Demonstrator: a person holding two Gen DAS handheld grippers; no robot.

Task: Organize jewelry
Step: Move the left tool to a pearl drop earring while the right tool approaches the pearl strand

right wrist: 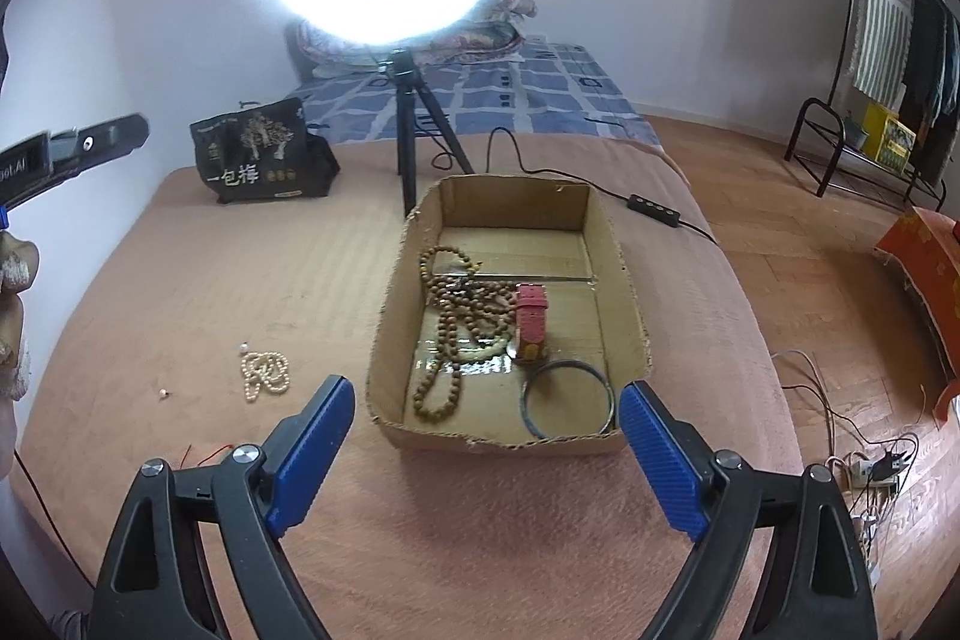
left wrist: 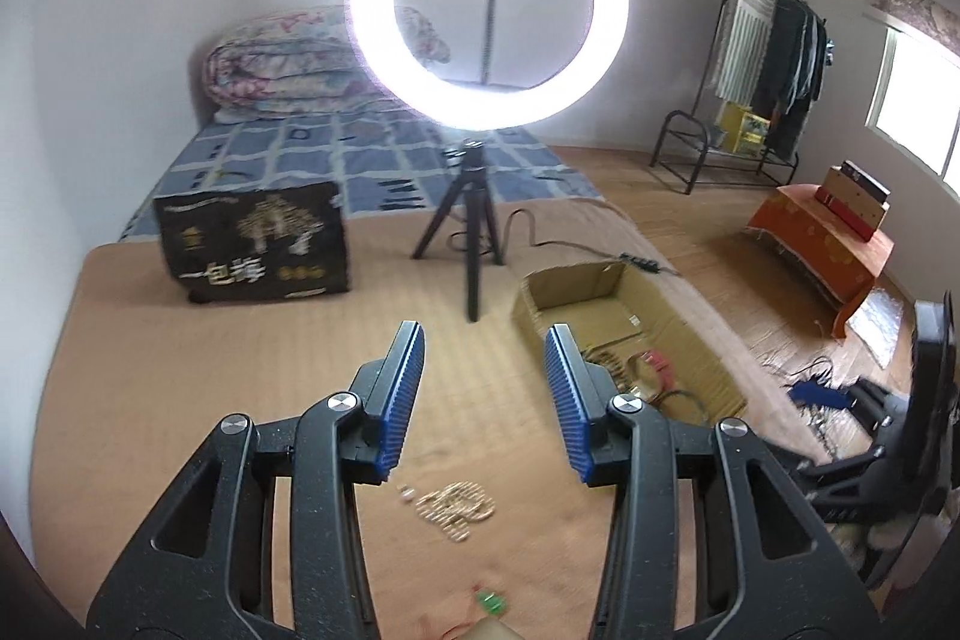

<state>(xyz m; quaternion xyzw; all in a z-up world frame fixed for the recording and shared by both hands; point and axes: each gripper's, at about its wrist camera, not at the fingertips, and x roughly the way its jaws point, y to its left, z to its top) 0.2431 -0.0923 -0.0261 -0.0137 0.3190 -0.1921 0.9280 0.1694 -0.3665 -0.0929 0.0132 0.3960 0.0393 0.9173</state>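
A: Where's the pearl strand [right wrist: 266, 374]?

B: Heaped on the brown bedcover [right wrist: 240, 280], left of the cardboard box [right wrist: 384, 316] and apart from it. In the left wrist view it lies low between the left gripper [left wrist: 485, 334] fingers, with a small loose bead [left wrist: 407, 491] just beside it.

A: And the tongs?

B: Both spread wide and empty. The right gripper [right wrist: 486, 400] faces the near wall of the box; nothing sits between its blue pads [right wrist: 312, 451].

A: How will the pearls behave?

B: Light and limp, I'd judge, a string with no stiffness at all. The beads look smooth, so they may roll or slip off ridged pads. Pinch across the thick middle of the heap, where several loops overlap, not a single trailing loop. Expect the rest to dangle and swing once lifted.

A: What's already in the box?

B: Wooden beads [right wrist: 462, 304], a red watch [right wrist: 531, 319], a pale bangle [right wrist: 480, 349] under them, and a dark metal bangle [right wrist: 567, 400] near the front wall. So most of it looks sorted; the pearls remain outside.

A: Anything else loose?

B: Another tiny bead [right wrist: 162, 392] on the cover, left of the strand, and something small and green [left wrist: 491, 602] near the left camera's bottom edge, too blurred to name.
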